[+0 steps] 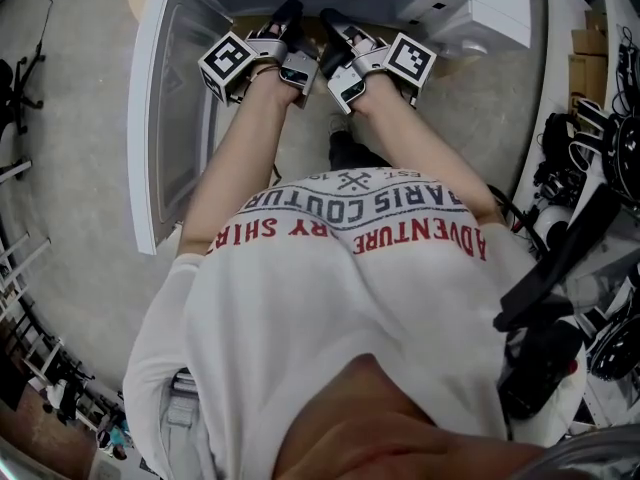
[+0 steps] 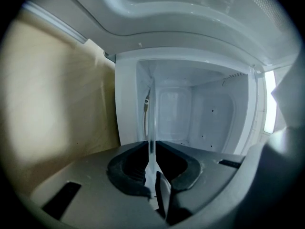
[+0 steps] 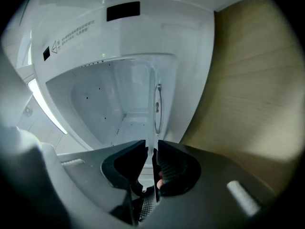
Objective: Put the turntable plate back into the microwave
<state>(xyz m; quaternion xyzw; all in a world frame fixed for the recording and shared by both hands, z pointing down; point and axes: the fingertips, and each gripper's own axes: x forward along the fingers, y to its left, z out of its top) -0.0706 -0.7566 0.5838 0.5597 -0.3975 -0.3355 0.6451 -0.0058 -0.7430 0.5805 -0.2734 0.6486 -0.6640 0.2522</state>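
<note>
Turntable plate: the clear glass turntable plate [image 2: 151, 128] shows edge-on in both gripper views, as a thin pale line running from the jaws straight ahead toward the back of the oven. It is off the oven floor, carried at the mouth of the opening. The head view does not show the glass.
Left gripper: the left gripper [image 2: 151, 149] has its jaws closed onto the plate's near rim, with only the thickness of the glass between the pads.
Right gripper: the right gripper [image 3: 151, 149] is clamped on the same rim [image 3: 153, 123] in the same way, and nothing else sits between its jaws.
Which is nearer: neither. In the head view the left gripper [image 1: 285, 23] and the right gripper [image 1: 335, 28] sit side by side, close together and about level at the opening.
Key relation: the plate's flat plane lines up with both pairs of jaws and points into the cavity [image 2: 190, 113], which lies directly ahead. The move to come looks like a straight push inward followed by lowering.
Microwave: the white microwave [image 1: 480, 8] stands ahead of the person. Its door [image 1: 170, 118] is swung wide open on the left, well clear of both arms.
Support: a pale wooden surface [image 3: 248, 80] shows beside the oven.
Risk: with both grips on one side of the rim, the far edge could dip or clip the opening.
</note>
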